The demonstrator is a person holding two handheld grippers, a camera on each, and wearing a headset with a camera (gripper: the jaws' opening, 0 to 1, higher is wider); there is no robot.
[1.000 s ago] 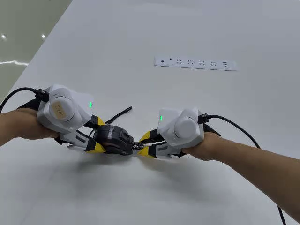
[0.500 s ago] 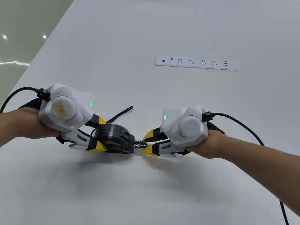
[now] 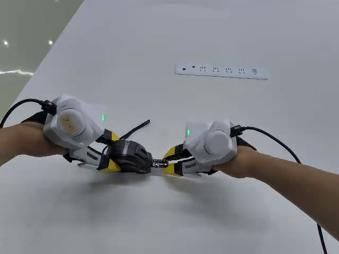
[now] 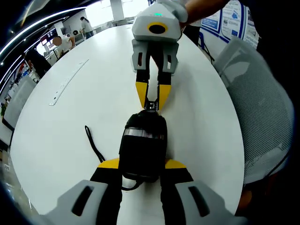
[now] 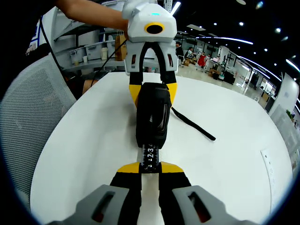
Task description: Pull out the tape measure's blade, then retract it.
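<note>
Tape measure (image 3: 130, 156), a black rounded plastic case, was held low over the white tabletop (image 3: 212, 32), near the person's side of it. Whether the case touched the surface could not be told. Its body was clamped between the yellow-tipped jaws of the left gripper (image 3: 112, 152), which were closed against its two sides. A short length of dark blade with white numerals (image 5: 150, 154) was drawn out of the case mouth. The blade's end was pinched by the right gripper (image 3: 167, 162), whose jaws were pressed together on it. The two grippers were set nose to nose, just apart, with the blade spanning the gap between them.

A thin black wrist strap (image 3: 135, 128) trailed from the case and lay flat on the table behind it. A black cable (image 3: 270, 143) ran back from the right gripper along the forearm.

Wide bare surface was seen beyond the grippers and out to the right. A long white power strip (image 3: 221, 71) lay well apart on the far side. The table's left edge ran diagonally close behind the left forearm, with glossy grey-green floor (image 3: 26, 32) beyond it. In the left gripper view the table's curved near edge was seen, with a grey mesh chair back (image 4: 253, 108) just past it.
</note>
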